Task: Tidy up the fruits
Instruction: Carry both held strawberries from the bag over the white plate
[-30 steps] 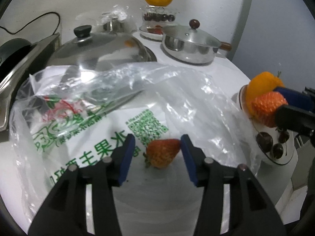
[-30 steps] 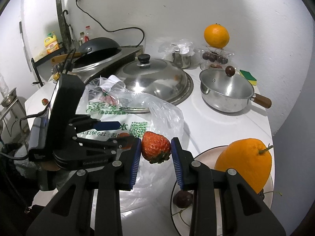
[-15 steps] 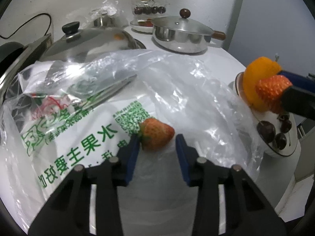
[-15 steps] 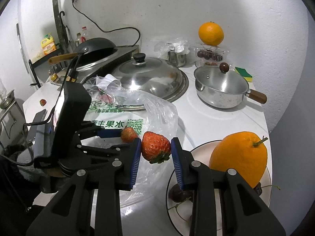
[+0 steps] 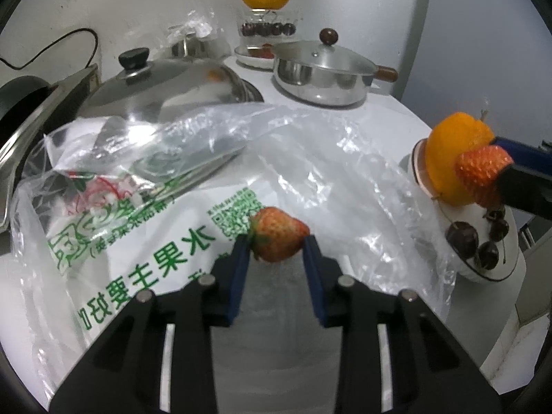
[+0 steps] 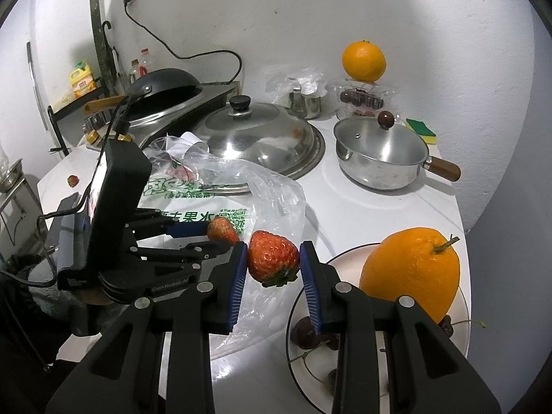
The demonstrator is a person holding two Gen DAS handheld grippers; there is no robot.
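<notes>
My left gripper is shut on a strawberry and holds it just above the clear plastic bag with green print. It also shows in the right wrist view. My right gripper is shut on a second strawberry, held in the air beside the white plate's left rim. The plate carries a large orange and several dark cherries. The right gripper's strawberry also shows in the left wrist view.
A large steel lid, a lidded saucepan with a wooden handle, a box of cherries topped by an orange and a sponge stand at the back. A wok and a loose strawberry are at left.
My left gripper closed on the strawberry lying on the bag and lifted it slightly. My right gripper kept its strawberry and rose a little beside the plate.
</notes>
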